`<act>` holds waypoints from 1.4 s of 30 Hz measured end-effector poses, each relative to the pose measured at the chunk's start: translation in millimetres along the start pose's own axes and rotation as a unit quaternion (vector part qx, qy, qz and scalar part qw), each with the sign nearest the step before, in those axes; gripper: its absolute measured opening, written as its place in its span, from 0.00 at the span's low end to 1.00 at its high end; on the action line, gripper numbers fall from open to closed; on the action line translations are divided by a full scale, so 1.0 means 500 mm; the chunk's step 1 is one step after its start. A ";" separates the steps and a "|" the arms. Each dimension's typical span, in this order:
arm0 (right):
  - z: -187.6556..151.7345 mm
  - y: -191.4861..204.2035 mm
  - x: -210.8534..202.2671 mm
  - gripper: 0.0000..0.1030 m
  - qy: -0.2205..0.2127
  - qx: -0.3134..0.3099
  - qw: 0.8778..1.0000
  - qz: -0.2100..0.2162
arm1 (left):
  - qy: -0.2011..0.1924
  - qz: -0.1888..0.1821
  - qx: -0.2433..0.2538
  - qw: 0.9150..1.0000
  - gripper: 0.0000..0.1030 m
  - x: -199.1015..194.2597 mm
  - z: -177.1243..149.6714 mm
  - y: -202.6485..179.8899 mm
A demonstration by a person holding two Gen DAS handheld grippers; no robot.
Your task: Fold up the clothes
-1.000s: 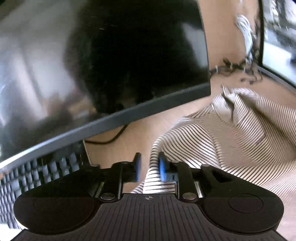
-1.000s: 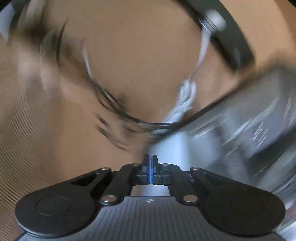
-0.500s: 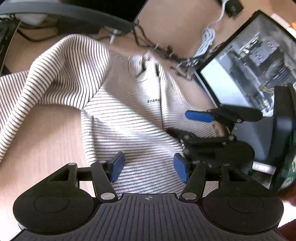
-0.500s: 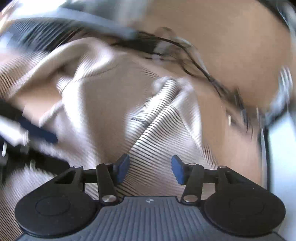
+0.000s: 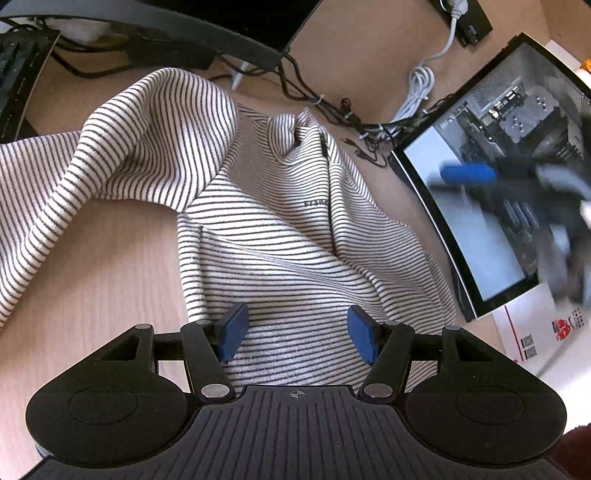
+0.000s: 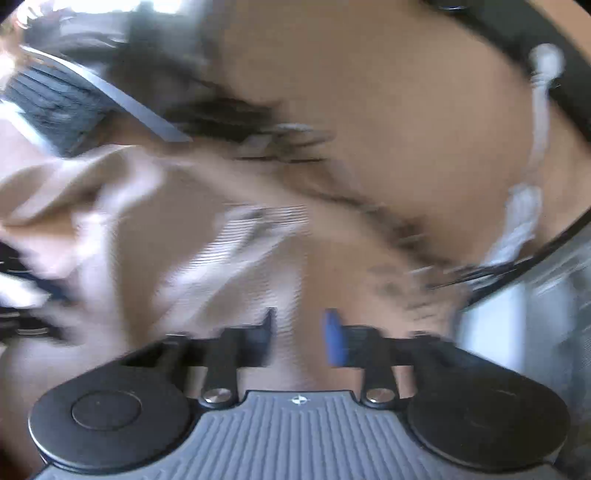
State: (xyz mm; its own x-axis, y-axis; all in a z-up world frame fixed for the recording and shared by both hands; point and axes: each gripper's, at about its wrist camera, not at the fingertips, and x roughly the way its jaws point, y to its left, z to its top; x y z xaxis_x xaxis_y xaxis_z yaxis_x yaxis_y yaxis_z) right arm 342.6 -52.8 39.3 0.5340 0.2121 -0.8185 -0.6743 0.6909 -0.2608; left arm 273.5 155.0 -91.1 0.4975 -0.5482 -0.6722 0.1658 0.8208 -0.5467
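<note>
A white shirt with thin black stripes (image 5: 280,236) lies crumpled on the wooden desk (image 5: 92,266), collar at the far end and one sleeve bunched up to the left. My left gripper (image 5: 297,334) is open and empty, low over the shirt's near hem. My right gripper (image 6: 299,338) is open and empty; its view is heavily blurred, with the shirt (image 6: 236,236) ahead of it on the left. The right gripper also shows blurred in the left wrist view (image 5: 517,192), off to the right of the shirt.
A curved monitor's lower edge (image 5: 155,26) and a tangle of black cables (image 5: 332,107) run along the back. A white cable (image 5: 417,92) lies coiled beside them. An open computer case (image 5: 509,155) stands at the right. A keyboard (image 5: 18,74) is at far left.
Both grippers opened and swung over the shirt. In the last half second the left one barely moved. The right gripper drew away to the right, and its jaws look narrower than before.
</note>
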 end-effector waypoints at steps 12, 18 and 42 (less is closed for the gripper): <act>-0.290 0.000 -0.026 0.54 0.082 0.347 0.925 0.129 | 0.001 -0.016 0.014 1.000 0.69 -0.002 -0.013 0.004; -0.268 0.074 -0.010 0.16 0.053 0.311 0.941 0.123 | 0.017 -0.001 0.043 0.999 0.69 -0.010 -0.005 0.007; -0.022 -0.062 -0.016 0.53 -0.167 0.122 0.977 -0.043 | 0.034 0.030 0.029 0.999 0.95 0.006 0.009 -0.005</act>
State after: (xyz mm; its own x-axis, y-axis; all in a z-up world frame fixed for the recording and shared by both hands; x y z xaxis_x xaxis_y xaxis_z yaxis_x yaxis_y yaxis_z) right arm 353.7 -83.3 48.3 0.7479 0.3313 -0.5753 -0.4988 0.8522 -0.1577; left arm 278.5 152.2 -89.3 0.4498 -0.5051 -0.7365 0.1874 0.8597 -0.4752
